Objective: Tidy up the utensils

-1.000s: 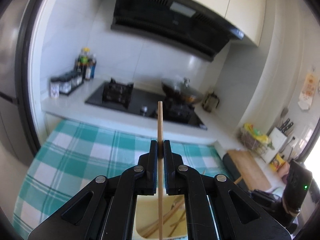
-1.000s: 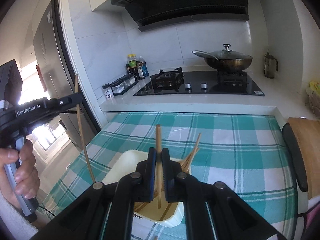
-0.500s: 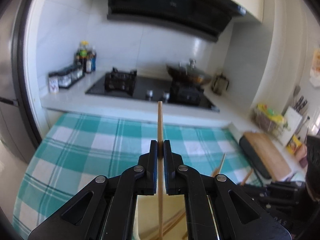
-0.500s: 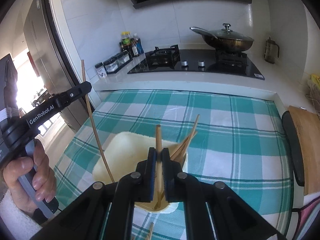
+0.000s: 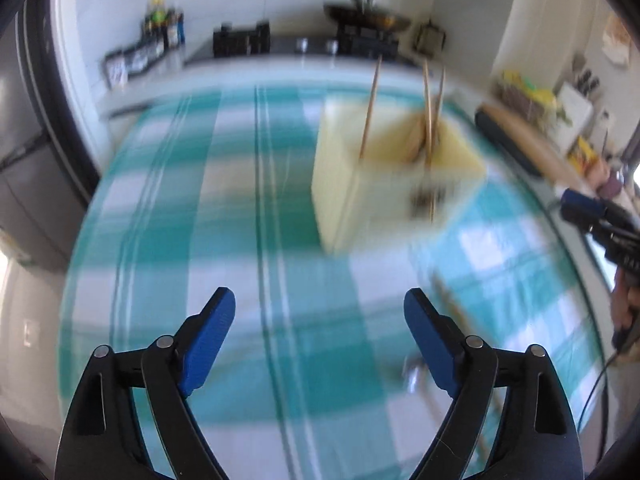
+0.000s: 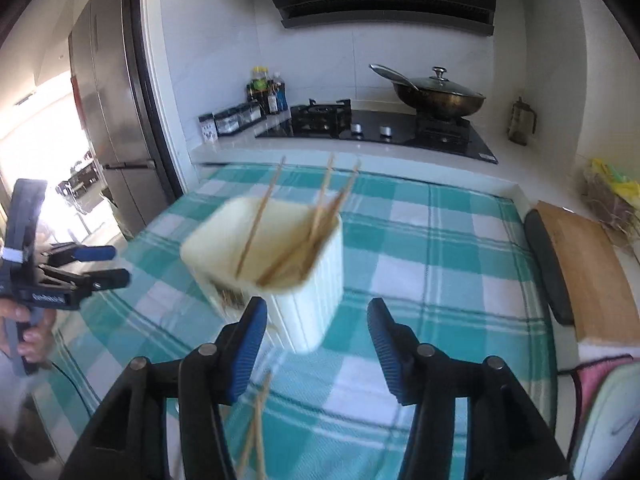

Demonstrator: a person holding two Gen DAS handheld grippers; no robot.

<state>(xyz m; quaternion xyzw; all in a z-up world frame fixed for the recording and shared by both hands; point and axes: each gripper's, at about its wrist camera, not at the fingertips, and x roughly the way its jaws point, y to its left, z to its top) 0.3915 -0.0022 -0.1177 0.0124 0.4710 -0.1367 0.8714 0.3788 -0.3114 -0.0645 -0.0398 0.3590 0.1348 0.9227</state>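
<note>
Both the left gripper [image 5: 319, 322] and right gripper [image 6: 316, 338] have just been opening and now gape empty. The cream holder [image 6: 316, 280], mid-frame on the checked cloth [image 6: 440, 248], holds leaning chopsticks [image 6: 320, 216]. A hasty reach for the loose chopsticks [image 6: 256, 428] at bottom could tip it.

The left gripper [image 5: 319, 312], its blue-padded jaws just opened wide with nothing between them, hangs over a green-checked tablecloth [image 5: 168, 208] as chopsticks [image 5: 370, 108] stand in a cream holder [image 5: 340, 184] toward the table's far edge, the view motion-blurred.
</note>
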